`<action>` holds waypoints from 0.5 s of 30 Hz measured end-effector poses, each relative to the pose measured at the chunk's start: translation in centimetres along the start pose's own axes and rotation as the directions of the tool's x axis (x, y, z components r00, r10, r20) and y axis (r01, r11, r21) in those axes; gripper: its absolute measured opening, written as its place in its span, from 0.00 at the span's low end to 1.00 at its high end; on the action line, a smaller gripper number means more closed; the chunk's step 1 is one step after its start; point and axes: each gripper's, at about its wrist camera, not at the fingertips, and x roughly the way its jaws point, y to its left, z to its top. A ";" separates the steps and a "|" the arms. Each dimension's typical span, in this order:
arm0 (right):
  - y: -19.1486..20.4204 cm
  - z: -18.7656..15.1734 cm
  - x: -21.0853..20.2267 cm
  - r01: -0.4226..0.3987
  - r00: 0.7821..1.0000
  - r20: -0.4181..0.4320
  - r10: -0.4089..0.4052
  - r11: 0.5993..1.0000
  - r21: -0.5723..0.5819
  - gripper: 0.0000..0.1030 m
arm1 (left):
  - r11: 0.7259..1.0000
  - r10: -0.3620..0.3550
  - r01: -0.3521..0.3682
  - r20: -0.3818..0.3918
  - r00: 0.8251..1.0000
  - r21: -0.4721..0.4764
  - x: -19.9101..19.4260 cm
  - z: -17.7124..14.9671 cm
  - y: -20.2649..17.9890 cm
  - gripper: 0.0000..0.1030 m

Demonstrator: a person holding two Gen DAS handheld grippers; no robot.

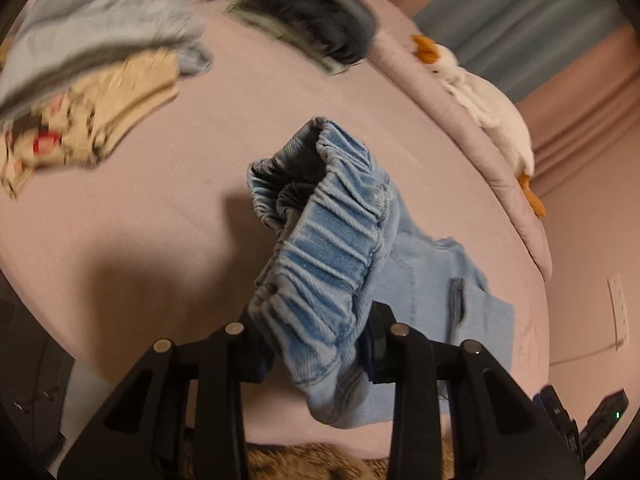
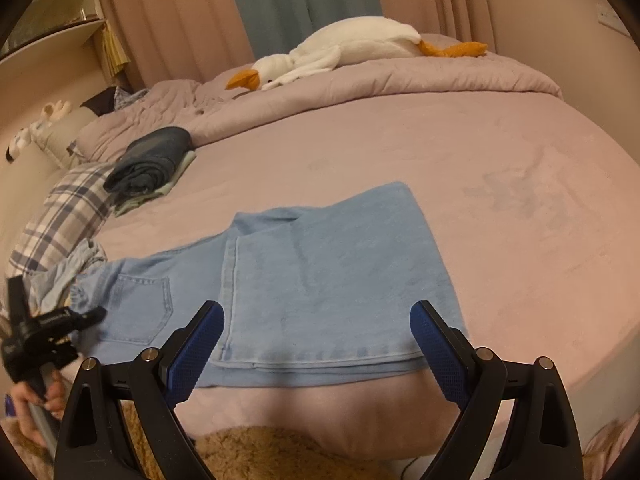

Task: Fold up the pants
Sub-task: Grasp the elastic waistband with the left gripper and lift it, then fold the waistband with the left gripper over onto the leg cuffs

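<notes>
Light blue denim pants (image 2: 320,272) lie on the pink bed, legs folded over toward the near edge. My left gripper (image 1: 316,344) is shut on the pants' elastic waistband (image 1: 332,240) and lifts it above the sheet; it also shows at the left in the right wrist view (image 2: 60,320), held by a hand. My right gripper (image 2: 316,344) is open and empty, its blue pads (image 2: 196,348) hovering over the leg hems at the near edge.
A dark folded garment (image 2: 152,160) on a pale green one sits at the back left. A plaid cloth (image 2: 68,216) and patterned clothes (image 1: 80,120) lie left. A white goose plush (image 2: 340,52) rests on the bunched quilt (image 2: 400,76). A furry rug (image 2: 248,452) lies below the bed edge.
</notes>
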 end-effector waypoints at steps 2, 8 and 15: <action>-0.3 0.1 -0.2 -0.001 1.000 0.008 0.001 1.000 0.009 0.91 | 0.999 -0.027 0.026 0.017 0.999 0.044 -1.2 0.1 -1.6 0.30; -1.0 0.4 -0.6 0.002 1.000 0.023 -0.003 1.000 0.026 0.91 | 0.981 -0.113 0.107 0.025 0.993 0.163 -3.5 0.0 -6.5 0.29; -2.4 0.5 -1.1 0.013 0.999 0.037 -0.015 0.998 0.062 0.91 | 0.943 -0.169 0.166 -0.014 0.985 0.290 -3.3 -0.9 -11.9 0.29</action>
